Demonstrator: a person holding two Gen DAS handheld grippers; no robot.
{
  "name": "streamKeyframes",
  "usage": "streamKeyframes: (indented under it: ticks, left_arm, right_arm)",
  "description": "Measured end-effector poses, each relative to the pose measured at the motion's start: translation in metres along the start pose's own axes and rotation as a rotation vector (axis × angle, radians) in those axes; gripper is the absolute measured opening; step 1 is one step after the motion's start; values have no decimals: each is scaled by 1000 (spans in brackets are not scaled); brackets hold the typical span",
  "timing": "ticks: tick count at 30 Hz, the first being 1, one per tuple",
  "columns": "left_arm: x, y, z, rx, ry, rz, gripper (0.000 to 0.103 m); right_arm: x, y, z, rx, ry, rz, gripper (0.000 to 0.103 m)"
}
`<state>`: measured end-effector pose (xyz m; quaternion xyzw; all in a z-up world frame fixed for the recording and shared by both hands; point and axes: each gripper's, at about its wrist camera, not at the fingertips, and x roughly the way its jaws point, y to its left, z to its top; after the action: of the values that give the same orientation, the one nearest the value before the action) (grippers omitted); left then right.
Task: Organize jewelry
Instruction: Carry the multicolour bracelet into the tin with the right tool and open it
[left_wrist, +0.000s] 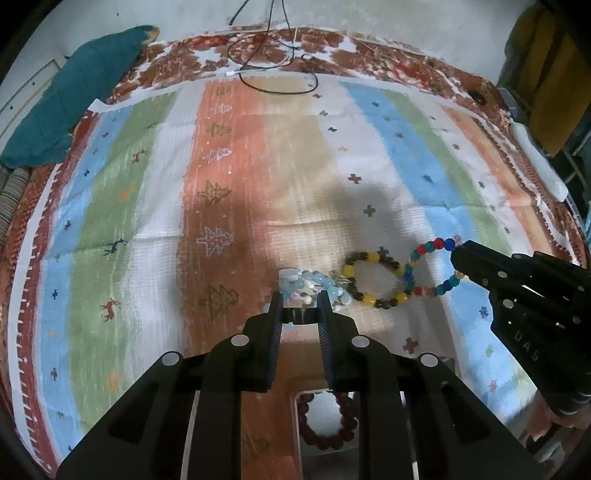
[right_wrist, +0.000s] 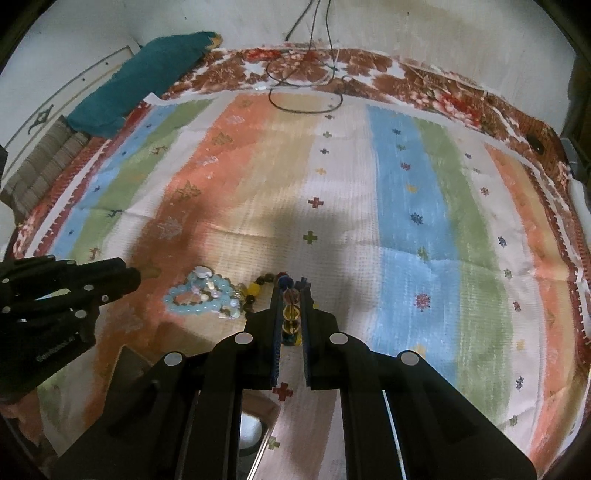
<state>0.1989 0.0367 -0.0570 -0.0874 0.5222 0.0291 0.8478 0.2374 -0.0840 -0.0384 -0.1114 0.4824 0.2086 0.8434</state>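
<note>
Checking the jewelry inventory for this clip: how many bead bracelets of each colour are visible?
Pale blue bead bracelet with shell pieces: 1
Yellow-and-dark-brown bead bracelet: 1
Red, teal and blue bead bracelet: 1
Dark red bead bracelet: 1
Total: 4

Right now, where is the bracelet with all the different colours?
In the left wrist view, the multicoloured bracelet sits right of centre, pinched by the right gripper, overlapping the yellow and brown bracelet.

I saw black tongs (left_wrist: 300, 301), a striped cloth (left_wrist: 229, 177) in blue, green, white, orange and tan with small crosses, trees and deer, pale blue beads (right_wrist: 199, 295), a yellow-and-brown bracelet (left_wrist: 373, 278), a red, blue and green bracelet (left_wrist: 432, 269), a teal pillow (left_wrist: 74, 96)
</note>
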Motion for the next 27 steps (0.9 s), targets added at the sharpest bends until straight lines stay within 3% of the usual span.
streamKeyframes:
  ticks: [27]
  left_arm:
    - [-49, -18, -41, 32, -76, -31, 18]
  right_arm:
    - [-56, 17, -30, -29, -100, 26, 10]
